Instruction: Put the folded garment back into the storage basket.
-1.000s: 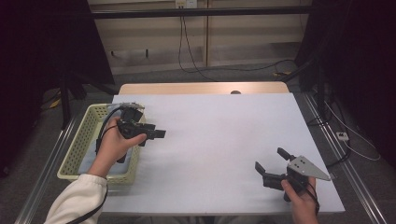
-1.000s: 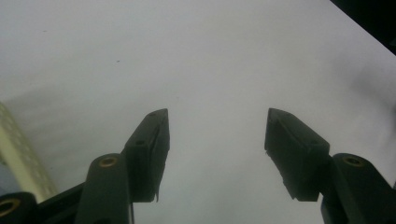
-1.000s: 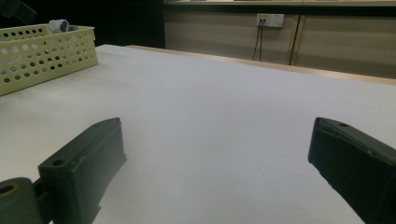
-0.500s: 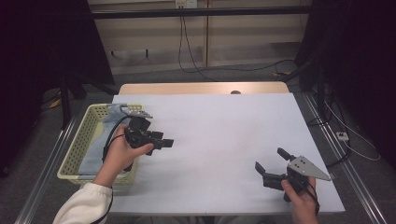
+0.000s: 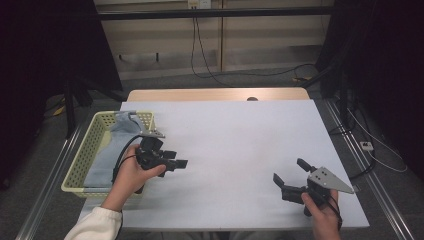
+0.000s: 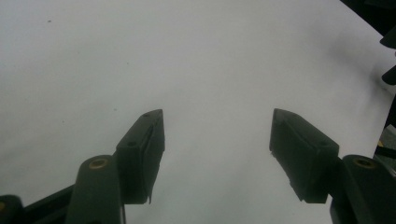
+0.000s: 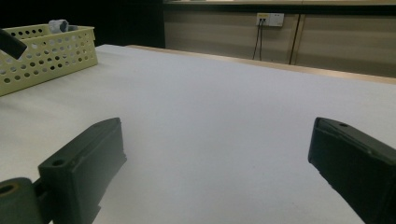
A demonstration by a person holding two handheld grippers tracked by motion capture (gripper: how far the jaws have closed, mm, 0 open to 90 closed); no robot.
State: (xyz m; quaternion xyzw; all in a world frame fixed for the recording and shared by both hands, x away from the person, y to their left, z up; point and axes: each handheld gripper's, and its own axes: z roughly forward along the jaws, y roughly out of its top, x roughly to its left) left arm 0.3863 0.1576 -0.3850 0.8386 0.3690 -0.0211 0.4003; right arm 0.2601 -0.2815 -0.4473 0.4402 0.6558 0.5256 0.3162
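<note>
Pale yellow plastic, punched with small holes, forms the basket [image 5: 85,157] at the left edge of the table [image 5: 240,135]; a grey-blue cloth [image 5: 111,150] lies long and soft inside it, one end draped up over the far rim. Just right of the basket, the left gripper [image 5: 178,159] hovers over bare table, its black, blocky jaws apart with nothing between them; they have just been opening wider. The cloth sits behind and left of it, untouched. The tabletop is a matte white sheet, flat and faintly grained, with a strip of light wood showing at the far edge. Near the right near corner, the right gripper [image 5: 287,176] rests low, jaws spread wide and empty, a grey three-cornered plate on top.

Risks, as I judge them: a reach back for the cloth could catch a jaw on the basket's perforated wall and drag the light basket off the table's left edge. Limp fabric may also slip from a shallow pinch, or bunch and snag on the rim as it lifts.
</note>
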